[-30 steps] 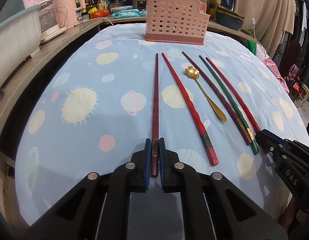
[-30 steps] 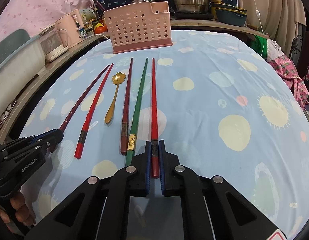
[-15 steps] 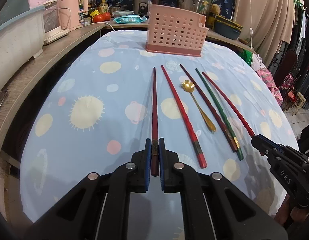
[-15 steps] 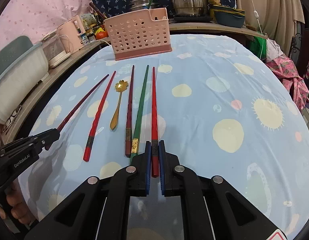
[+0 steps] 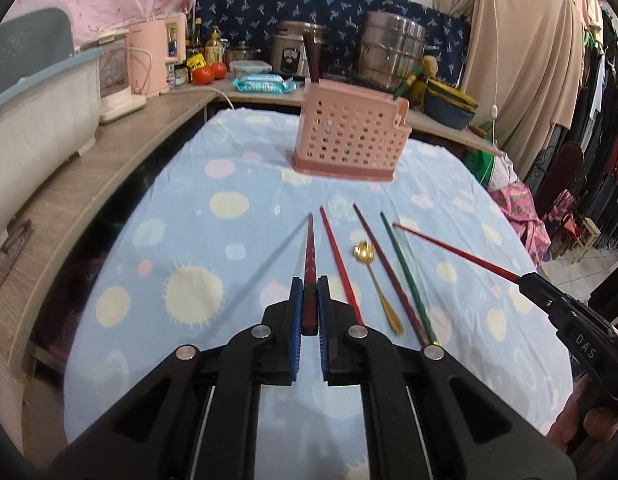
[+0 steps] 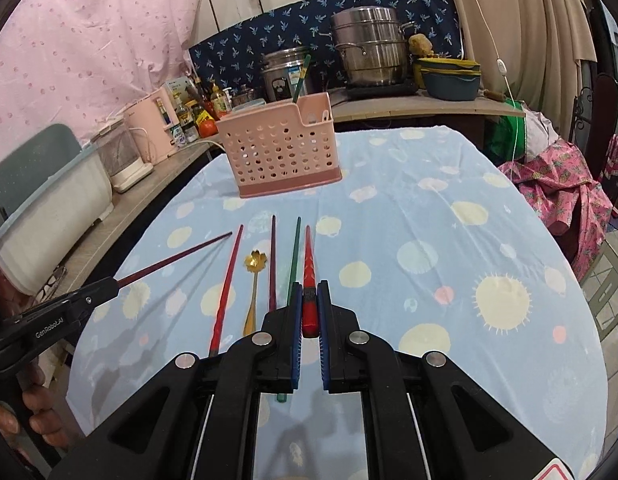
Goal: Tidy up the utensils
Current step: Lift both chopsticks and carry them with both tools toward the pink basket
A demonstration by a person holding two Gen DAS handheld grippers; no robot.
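Presently, the left gripper (image 5: 309, 300) is seen at lower centre of its own view, its jaws drawn narrow and clamped on the thick end of a dark red chopstick (image 5: 310, 252), whose tip is raised clear of the blue spotted tablecloth (image 5: 181, 240); a shadow line is cast to the left of it. The right gripper (image 6: 309, 304) is likewise closed tight on a bright red chopstick (image 6: 308, 264), lifted above the cloth.

Left lying on the cloth, in the middle of the left wrist view, are a red chopstick (image 5: 341, 264), a gold spoon (image 5: 375, 280), a maroon chopstick (image 5: 385, 268) and a green chopstick (image 5: 407, 276), side by side and pointing toward the pink perforated utensil holder (image 5: 349, 140), which stands upright at upper centre. A green-handled item (image 6: 301, 78) is noted standing in the holder. Pots and appliances are ranged along the counter (image 5: 109, 184) behind.
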